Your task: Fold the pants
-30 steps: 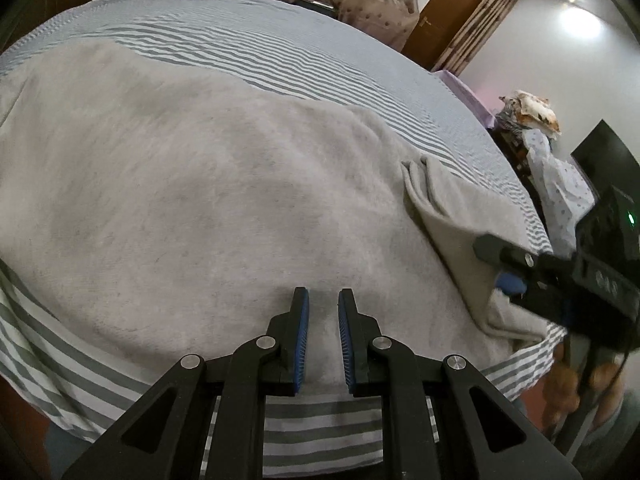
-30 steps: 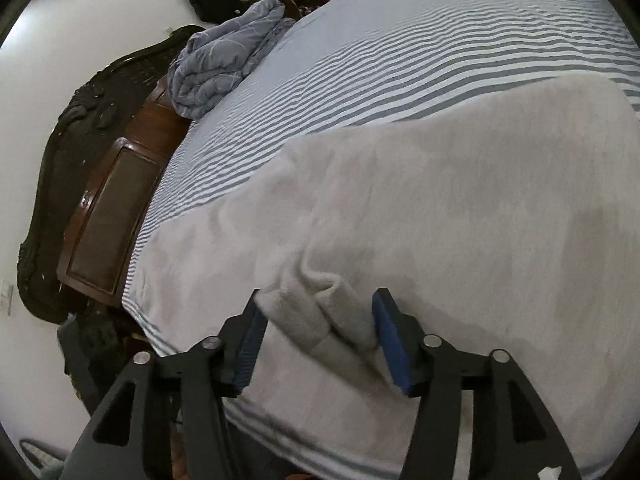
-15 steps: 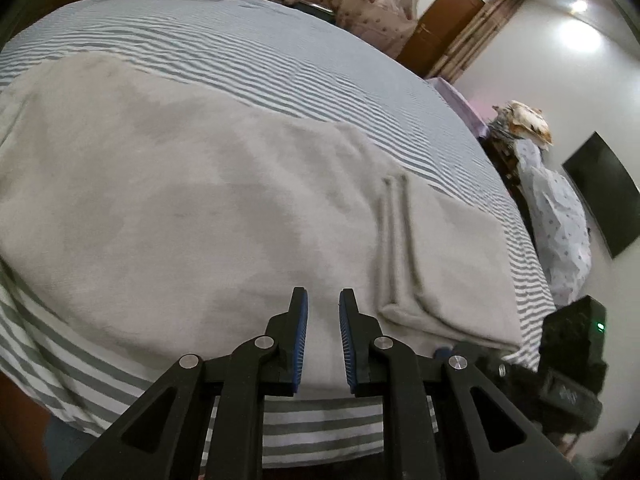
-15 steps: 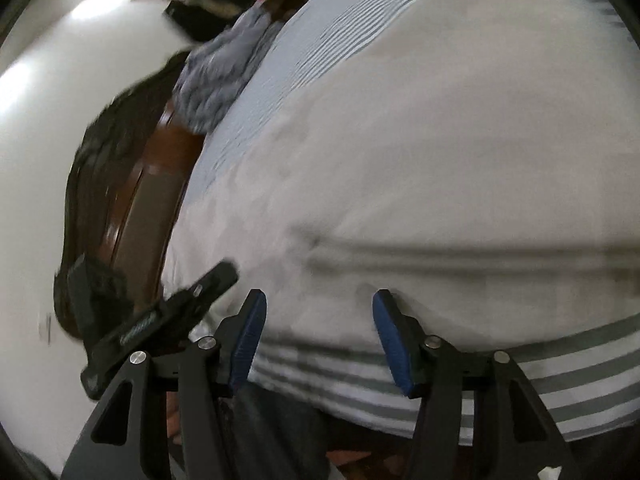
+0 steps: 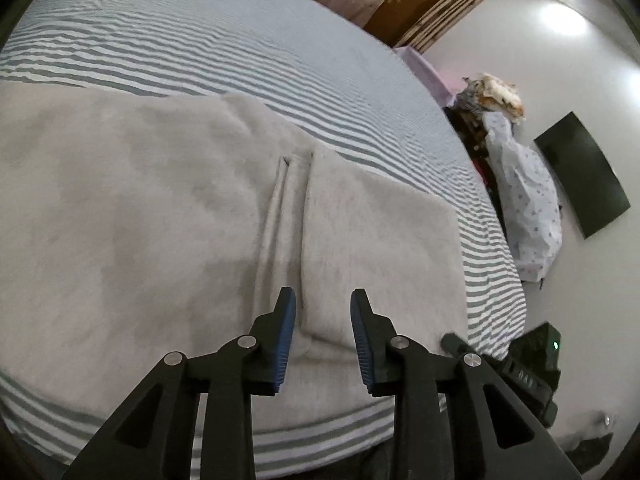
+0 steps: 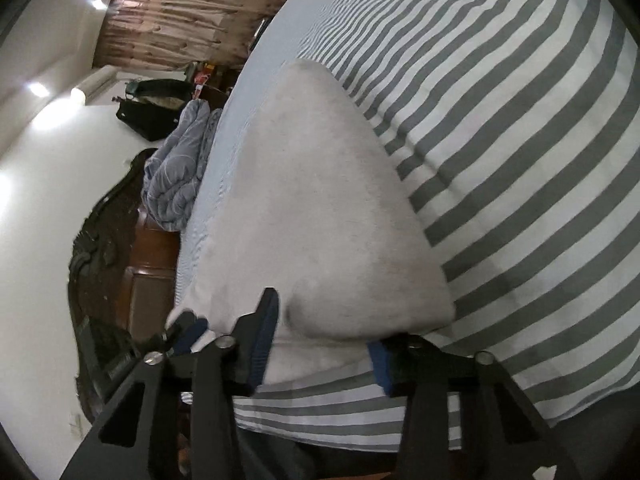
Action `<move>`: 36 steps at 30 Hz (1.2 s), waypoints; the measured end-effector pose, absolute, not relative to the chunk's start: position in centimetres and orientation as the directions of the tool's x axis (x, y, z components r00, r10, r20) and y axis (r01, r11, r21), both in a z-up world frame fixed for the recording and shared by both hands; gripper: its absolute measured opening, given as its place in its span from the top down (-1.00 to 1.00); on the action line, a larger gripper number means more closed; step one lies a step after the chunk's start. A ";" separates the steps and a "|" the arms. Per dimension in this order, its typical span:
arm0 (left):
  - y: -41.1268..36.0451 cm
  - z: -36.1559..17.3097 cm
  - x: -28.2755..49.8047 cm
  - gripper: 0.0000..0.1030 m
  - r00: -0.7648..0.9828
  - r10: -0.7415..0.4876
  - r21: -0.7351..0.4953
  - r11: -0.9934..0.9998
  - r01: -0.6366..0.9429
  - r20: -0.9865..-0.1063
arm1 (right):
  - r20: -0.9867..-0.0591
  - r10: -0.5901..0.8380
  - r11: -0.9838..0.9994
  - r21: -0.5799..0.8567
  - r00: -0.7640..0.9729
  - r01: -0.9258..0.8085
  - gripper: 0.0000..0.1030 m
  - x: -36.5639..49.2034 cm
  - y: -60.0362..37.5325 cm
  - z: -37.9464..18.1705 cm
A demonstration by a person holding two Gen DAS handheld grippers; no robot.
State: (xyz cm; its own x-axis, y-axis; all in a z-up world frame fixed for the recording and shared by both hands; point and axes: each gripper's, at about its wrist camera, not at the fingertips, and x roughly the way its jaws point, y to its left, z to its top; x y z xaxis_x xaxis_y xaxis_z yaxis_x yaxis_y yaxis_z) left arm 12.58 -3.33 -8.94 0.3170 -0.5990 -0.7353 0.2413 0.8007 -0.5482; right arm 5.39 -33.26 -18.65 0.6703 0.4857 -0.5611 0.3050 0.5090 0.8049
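The pants (image 5: 168, 216) lie flat on the striped bed (image 5: 240, 48) and fill the left and centre of the left wrist view, light grey, with one end already folded over as a flap (image 5: 372, 236) right of centre. The flap's edge runs as a raised seam up the middle of that frame.

The left gripper (image 5: 323, 328) sits at the bottom centre, jaws partly spread with nothing between them, poised over the near corner of the flap. At the lower right of that view the right gripper (image 5: 520, 368) shows only as a dark body.

In the right wrist view the pants (image 6: 320, 208) run up the middle, bedsheet stripes to the right. The right gripper (image 6: 324, 340) at the bottom has its jaws wide, straddling the near folded corner without pinching it.

To do the next fold well, I judge both grippers should bite all layers at their corners, lift together and level, and keep the edges aligned; catching only the top layer would likely undo the fold.
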 end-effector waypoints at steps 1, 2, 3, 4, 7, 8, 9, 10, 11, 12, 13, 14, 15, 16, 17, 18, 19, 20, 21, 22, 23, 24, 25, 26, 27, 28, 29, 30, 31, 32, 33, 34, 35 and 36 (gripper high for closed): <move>-3.7 -9.1 13.0 0.42 0.304 -0.598 -0.551 0.801 0.233 -0.741 | -0.571 0.482 0.525 0.795 0.664 0.303 0.41 5.5 -33.2 -18.7; -4.1 -9.2 13.3 0.42 0.297 -0.597 -0.551 0.802 0.229 -0.745 | -0.577 0.480 0.539 0.788 0.661 0.297 0.47 5.3 -33.3 -18.7; -4.4 -9.4 13.6 0.42 0.291 -0.586 -0.540 0.810 0.227 -0.756 | -0.582 0.476 0.551 0.782 0.659 0.293 0.53 5.3 -33.4 -18.6; -4.7 -9.4 13.7 0.42 0.290 -0.581 -0.536 0.814 0.226 -0.761 | -0.588 0.475 0.561 0.776 0.655 0.290 0.55 5.3 -33.4 -18.6; -4.8 -10.0 13.9 0.42 0.291 -0.555 -0.516 0.832 0.207 -0.779 | -0.595 0.480 0.579 0.767 0.645 0.277 0.57 5.7 -33.2 -18.3; -4.8 -10.0 13.9 0.42 0.292 -0.553 -0.516 0.833 0.198 -0.780 | -0.595 0.482 0.581 0.767 0.643 0.274 0.58 5.8 -33.3 -18.3; -4.6 -9.9 13.8 0.42 0.300 -0.545 -0.512 0.838 0.186 -0.783 | -0.595 0.484 0.581 0.767 0.642 0.272 0.58 6.0 -33.2 -18.2; -4.3 -9.8 13.5 0.42 0.310 -0.537 -0.504 0.844 0.185 -0.784 | -0.594 0.487 0.582 0.767 0.641 0.269 0.58 5.9 -33.3 -18.3; -4.3 -9.6 13.2 0.42 0.317 -0.529 -0.493 0.849 0.191 -0.787 | -0.594 0.489 0.583 0.767 0.640 0.267 0.58 5.9 -33.4 -18.3; -4.0 -9.5 13.0 0.42 0.325 -0.523 -0.485 0.852 0.197 -0.788 | -0.593 0.491 0.583 0.768 0.639 0.265 0.58 6.0 -33.5 -18.4; -3.7 -9.3 12.7 0.41 0.338 -0.518 -0.476 0.855 0.203 -0.786 | -0.592 0.493 0.582 0.769 0.638 0.264 0.58 6.0 -33.5 -18.5; -3.4 -9.2 12.6 0.40 0.348 -0.505 -0.462 0.863 0.204 -0.790 | -0.590 0.495 0.580 0.771 0.638 0.264 0.58 6.1 -33.6 -18.5; -3.2 -9.3 12.6 0.39 0.348 -0.498 -0.456 0.867 0.201 -0.794 | -0.589 0.496 0.578 0.772 0.638 0.263 0.57 6.3 -33.4 -18.5; -3.0 -9.5 12.7 0.38 0.344 -0.495 -0.458 0.869 0.190 -0.798 | -0.588 0.498 0.578 0.773 0.637 0.262 0.57 6.5 -33.3 -18.5; -2.7 -9.9 12.8 0.38 0.336 -0.499 -0.466 0.867 0.178 -0.799 | -0.587 0.499 0.577 0.774 0.637 0.262 0.57 6.5 -33.3 -18.6; -2.6 -10.1 13.0 0.38 0.326 -0.507 -0.478 0.862 0.170 -0.798 | -0.587 0.499 0.576 0.775 0.638 0.262 0.57 6.6 -33.3 -18.6; -2.6 -10.3 13.1 0.37 0.322 -0.511 -0.484 0.859 0.165 -0.797 | -0.586 0.500 0.575 0.775 0.638 0.261 0.57 6.6 -33.4 -18.6; -2.9 -10.3 13.3 0.34 0.322 -0.510 -0.484 0.860 0.164 -0.798 | -0.586 0.500 0.576 0.775 0.637 0.261 0.57 6.6 -33.5 -18.6; -3.0 -10.4 13.4 0.33 0.320 -0.511 -0.484 0.859 0.167 -0.798 | -0.586 0.500 0.575 0.775 0.637 0.262 0.57 6.6 -33.4 -18.6; -3.2 -10.4 13.4 0.31 0.317 -0.513 -0.484 0.858 0.169 -0.798 | -0.586 0.501 0.572 0.776 0.637 0.265 0.57 6.6 -33.5 -18.7; -3.4 -10.4 13.5 0.30 0.314 -0.513 -0.484 0.858 0.173 -0.799 | -0.586 0.501 0.573 0.776 0.637 0.263 0.58 6.4 -33.6 -18.6; -3.6 -10.4 13.5 0.30 0.312 -0.513 -0.481 0.859 0.176 -0.800 | -0.587 0.500 0.576 0.774 0.636 0.262 0.58 6.4 -33.6 -18.6; -3.8 -10.5 13.5 0.30 0.305 -0.519 -0.485 0.855 0.183 -0.799 | -0.588 0.499 0.576 0.774 0.637 0.263 0.58 6.5 -33.6 -18.7; -4.0 -10.5 13.6 0.30 0.298 -0.523 -0.489 0.853 0.185 -0.799 | -0.587 0.500 0.574 0.775 0.637 0.263 0.58 6.5 -33.6 -18.7; -4.1 -10.6 13.7 0.30 0.291 -0.525 -0.491 0.851 0.187 -0.799 | -0.587 0.500 0.574 0.775 0.637 0.264 0.58 6.6 -33.6 -18.7; -4.3 -10.6 13.7 0.30 0.285 -0.528 -0.491 0.849 0.195 -0.800 | -0.587 0.499 0.574 0.775 0.637 0.264 0.58 6.5 -33.6 -18.8; -4.6 -10.6 13.8 0.30 0.290 -0.518 -0.478 0.855 0.202 -0.805 | -0.587 0.499 0.573 0.775 0.637 0.265 0.58 6.5 -33.7 -18.8; -4.8 -10.6 13.8 0.31 0.295 -0.505 -0.459 0.862 0.214 -0.811 | -0.587 0.500 0.574 0.775 0.637 0.264 0.58 6.5 -33.7 -18.8; -5.0 -10.6 13.6 0.37 0.301 -0.495 -0.445 0.867 0.223 -0.815 | -0.588 0.500 0.574 0.775 0.636 0.264 0.58 6.5 -33.7 -18.8; -5.0 -10.5 13.5 0.43 0.308 -0.490 -0.437 0.870 0.227 -0.816 | -0.588 0.500 0.575 0.774 0.636 0.265 0.58 6.6 -33.7 -18.8; -5.0 -10.4 13.3 0.45 0.313 -0.489 -0.433 0.871 0.234 -0.814 | -0.588 0.499 0.576 0.774 0.636 0.263 0.58 6.5 -33.7 -18.8; -4.9 -10.3 13.2 0.50 0.321 -0.486 -0.428 0.872 0.236 -0.813 | -0.591 0.497 0.580 0.771 0.636 0.263 0.58 6.6 -33.7 -18.8; -4.8 -10.1 13.1 0.55 0.330 -0.482 -0.424 0.875 0.234 -0.812 | -0.591 0.496 0.580 0.771 0.636 0.263 0.59 6.5 -33.7 -18.9; -4.8 -10.0 13.0 0.57 0.335 -0.478 -0.420 0.877 0.233 -0.812 | -0.590 0.496 0.579 0.772 0.637 0.265 0.60 6.5 -33.8 -18.9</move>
